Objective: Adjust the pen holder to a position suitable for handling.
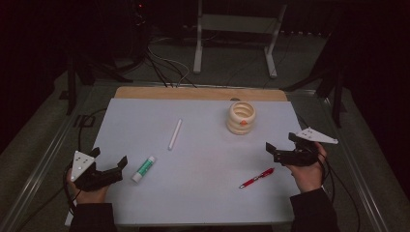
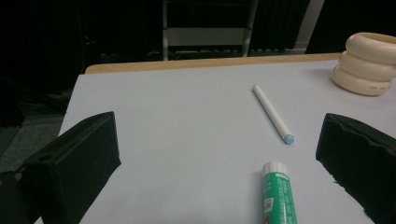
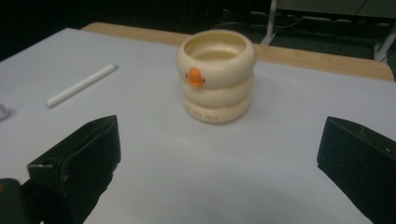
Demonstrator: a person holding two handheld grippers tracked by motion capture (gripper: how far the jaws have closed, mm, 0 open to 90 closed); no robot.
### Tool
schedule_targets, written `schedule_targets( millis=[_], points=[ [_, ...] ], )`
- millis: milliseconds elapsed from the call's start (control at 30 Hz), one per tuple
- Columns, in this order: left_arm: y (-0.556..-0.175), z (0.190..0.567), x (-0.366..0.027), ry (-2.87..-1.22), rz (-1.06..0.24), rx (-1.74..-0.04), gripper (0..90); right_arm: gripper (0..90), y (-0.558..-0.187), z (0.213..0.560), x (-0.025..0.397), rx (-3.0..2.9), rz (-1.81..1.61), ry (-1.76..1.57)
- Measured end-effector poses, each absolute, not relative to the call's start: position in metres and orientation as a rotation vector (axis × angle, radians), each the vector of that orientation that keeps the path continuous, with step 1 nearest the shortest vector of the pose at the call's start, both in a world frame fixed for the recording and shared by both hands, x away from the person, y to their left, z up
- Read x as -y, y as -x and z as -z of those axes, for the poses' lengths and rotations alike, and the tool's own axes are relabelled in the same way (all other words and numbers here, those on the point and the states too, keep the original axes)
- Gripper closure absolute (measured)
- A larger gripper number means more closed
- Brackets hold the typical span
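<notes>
The left hand-held gripper point(image 1: 110, 163) sits at the lower left of the high view with its jaws spread wide and nothing between them. It points up and to the right at the glue stick point(image 1: 143, 169), which lies just beyond its tips. In the left gripper view the stick point(image 2: 279, 193) runs up from the bottom edge between the two jaws, nearer the right one, white cap away from the camera. That line-up suggests the jaws are held open so they can close across the stick's body.

The right hand-held gripper point(image 1: 279, 147) is at the right of the high view, jaws also wide and holding nothing. It faces the cream holder point(image 1: 241, 117), a stack of three rings with an orange knob, standing upright in the upper middle. In the right gripper view the holder point(image 3: 216, 77) stands centred between the jaws, open mouth up, probably the place where the loose things belong.

A red pen point(image 1: 256, 178) lies below and left of that gripper, and a white pen point(image 1: 175, 134) lies slantwise mid-desk, well apart from the stick. The blue tip seen in the left gripper view may be its cap; the picture is too soft to be sure. All lie flat on the white desk point(image 1: 203, 159), spaced so that each can be taken singly.
</notes>
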State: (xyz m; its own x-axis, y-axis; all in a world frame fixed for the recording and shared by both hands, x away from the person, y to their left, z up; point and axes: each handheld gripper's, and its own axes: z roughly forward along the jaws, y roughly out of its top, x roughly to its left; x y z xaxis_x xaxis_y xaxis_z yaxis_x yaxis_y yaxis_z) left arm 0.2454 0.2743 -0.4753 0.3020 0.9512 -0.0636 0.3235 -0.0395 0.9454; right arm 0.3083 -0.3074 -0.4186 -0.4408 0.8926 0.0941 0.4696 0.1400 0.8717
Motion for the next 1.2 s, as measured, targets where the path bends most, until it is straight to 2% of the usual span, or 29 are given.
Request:
schedule_targets(
  millis=[433,1200],
  points=[
    [-0.245,0.476,-0.273,-1.578,-0.784,-1.207,0.0,0.0,-0.349,0.397,0.299,-1.937,-1.300,-1.327],
    [-0.245,0.478,-0.274,-1.580,-0.779,-1.210,0.0,0.0,-0.424,0.405,0.277,-1.948,-1.218,-1.443]
  ],
)
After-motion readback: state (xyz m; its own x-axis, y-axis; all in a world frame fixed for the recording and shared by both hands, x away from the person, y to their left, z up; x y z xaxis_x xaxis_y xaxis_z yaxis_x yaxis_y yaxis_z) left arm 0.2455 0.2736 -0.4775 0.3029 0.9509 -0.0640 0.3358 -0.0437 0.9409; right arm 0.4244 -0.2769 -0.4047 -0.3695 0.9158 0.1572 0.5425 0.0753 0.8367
